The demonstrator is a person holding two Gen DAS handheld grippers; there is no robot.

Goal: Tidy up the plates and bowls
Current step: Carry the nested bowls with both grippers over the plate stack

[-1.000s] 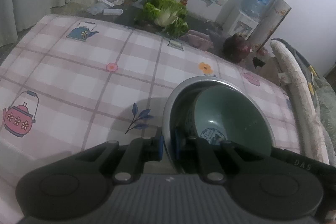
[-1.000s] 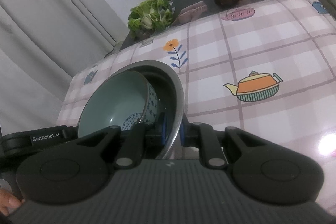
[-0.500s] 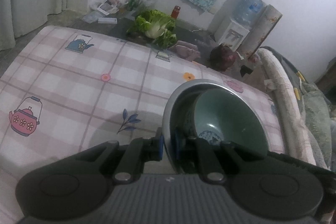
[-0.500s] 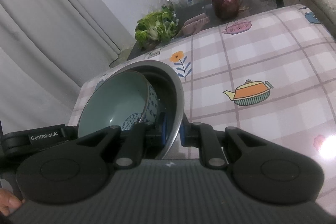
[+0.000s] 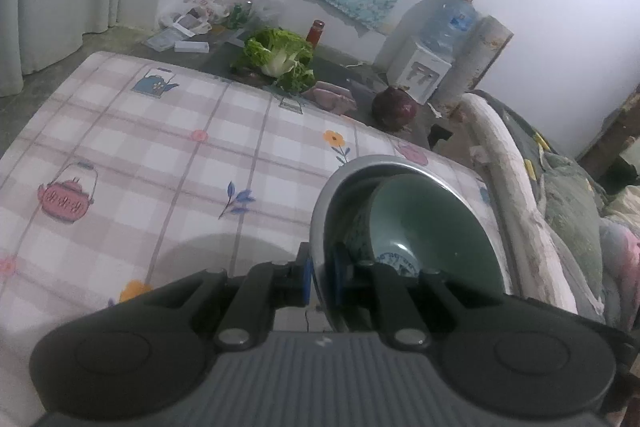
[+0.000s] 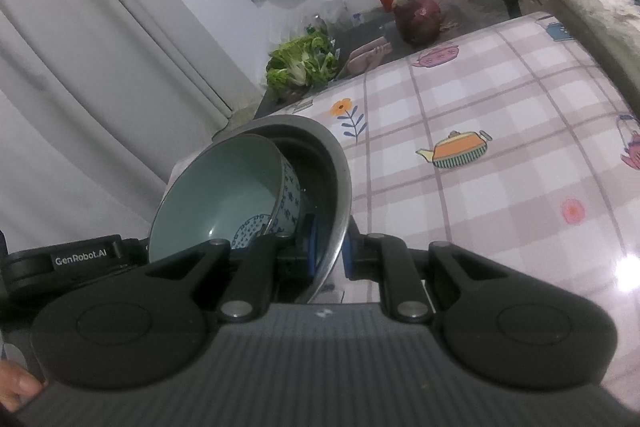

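Observation:
A steel bowl [image 5: 340, 183] holds a green ceramic bowl [image 5: 432, 223] with a blue pattern inside it. Both are lifted above the checked tablecloth [image 5: 160, 163]. My left gripper [image 5: 320, 277] is shut on the steel bowl's left rim. My right gripper [image 6: 330, 247] is shut on the steel bowl [image 6: 336, 171] at its opposite rim, with the green bowl [image 6: 224, 195] leaning inside. The left gripper's body shows at the left edge of the right wrist view.
Beyond the table's far edge lie a green cabbage [image 5: 280, 59], a red bottle [image 5: 315, 31], a purple cabbage [image 5: 394, 107] and a water dispenser [image 5: 432, 47]. A cushioned bench [image 5: 520, 187] runs along the table's right side. Curtains [image 6: 100, 67] hang at the left.
Both grippers have risen with the stacked bowls; the table and floor items look farther away and more of the room shows.

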